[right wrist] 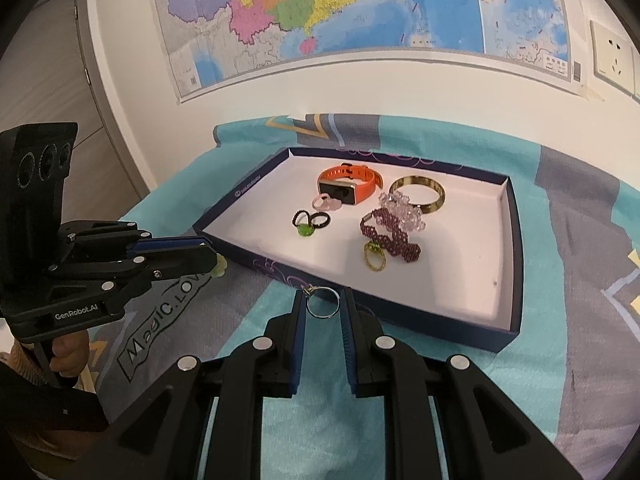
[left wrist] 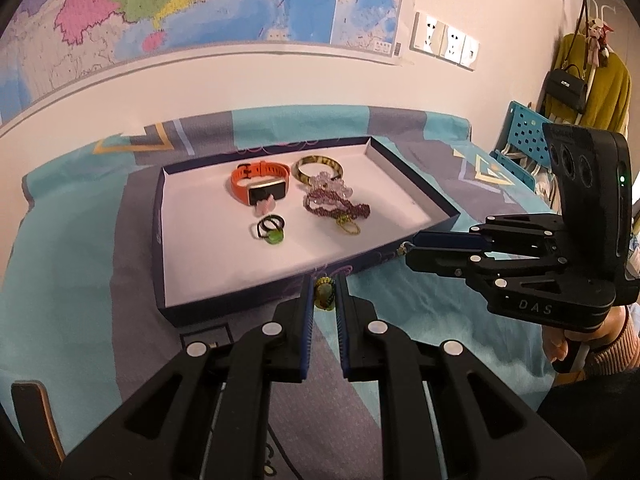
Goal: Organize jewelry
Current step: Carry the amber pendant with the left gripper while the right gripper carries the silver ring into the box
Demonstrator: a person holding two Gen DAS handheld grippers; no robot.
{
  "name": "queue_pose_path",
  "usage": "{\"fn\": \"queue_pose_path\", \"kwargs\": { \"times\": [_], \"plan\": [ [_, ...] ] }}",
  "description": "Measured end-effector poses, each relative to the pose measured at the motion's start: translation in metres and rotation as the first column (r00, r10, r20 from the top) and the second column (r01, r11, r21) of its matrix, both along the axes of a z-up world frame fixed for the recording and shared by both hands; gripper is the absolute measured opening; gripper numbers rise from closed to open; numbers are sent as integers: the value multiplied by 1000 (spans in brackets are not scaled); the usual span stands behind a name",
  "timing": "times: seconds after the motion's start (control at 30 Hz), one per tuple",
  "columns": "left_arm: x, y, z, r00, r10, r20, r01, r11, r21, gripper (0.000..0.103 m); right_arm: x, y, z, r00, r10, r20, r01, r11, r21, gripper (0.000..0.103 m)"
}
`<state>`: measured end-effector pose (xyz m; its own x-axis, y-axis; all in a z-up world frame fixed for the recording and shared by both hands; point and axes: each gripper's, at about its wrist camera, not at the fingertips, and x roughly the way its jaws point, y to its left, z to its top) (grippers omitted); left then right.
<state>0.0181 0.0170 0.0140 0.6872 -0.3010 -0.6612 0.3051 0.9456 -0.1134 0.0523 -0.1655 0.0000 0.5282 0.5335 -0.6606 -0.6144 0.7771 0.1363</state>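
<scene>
Low in the frame, the left gripper pinches a green-stone ring; the right gripper clamps a thin silver ring. Both hover just before the tray. Best carried over the near wall, then released onto bare white floor, clear of the bracelets.

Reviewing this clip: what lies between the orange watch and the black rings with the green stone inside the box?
A small pink ring lies between the orange watch and the black rings, on the box floor; the right wrist view shows it best.

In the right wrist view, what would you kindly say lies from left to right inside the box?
Green-stone ring → pink ring → orange watch → purple beaded bracelet → gold bangle.
</scene>
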Motion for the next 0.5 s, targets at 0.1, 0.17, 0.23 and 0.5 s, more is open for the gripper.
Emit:
{"fn": "queue_pose_path", "kwargs": {
  "times": [0.1,0.17,0.23,0.5],
  "plan": [
    [2,-1,3,1000,2,9,-2,1000,5,11,2,1,2,1000,1,4,-1,1000,3,15],
    [3,-1,4,1000,4,14,-4,1000,7,11,3,1,3,1000,1,9,-1,1000,2,15],
    [6,0,5,1000,6,16,-6,1000,7,11,4,2,5,1000,0,14,0,1000,2,15],
    [15,4,9,999,19,26,-19,1000,6,11,12,3,10,999,-5,34,5,1000,-1,15]
  ]
}}
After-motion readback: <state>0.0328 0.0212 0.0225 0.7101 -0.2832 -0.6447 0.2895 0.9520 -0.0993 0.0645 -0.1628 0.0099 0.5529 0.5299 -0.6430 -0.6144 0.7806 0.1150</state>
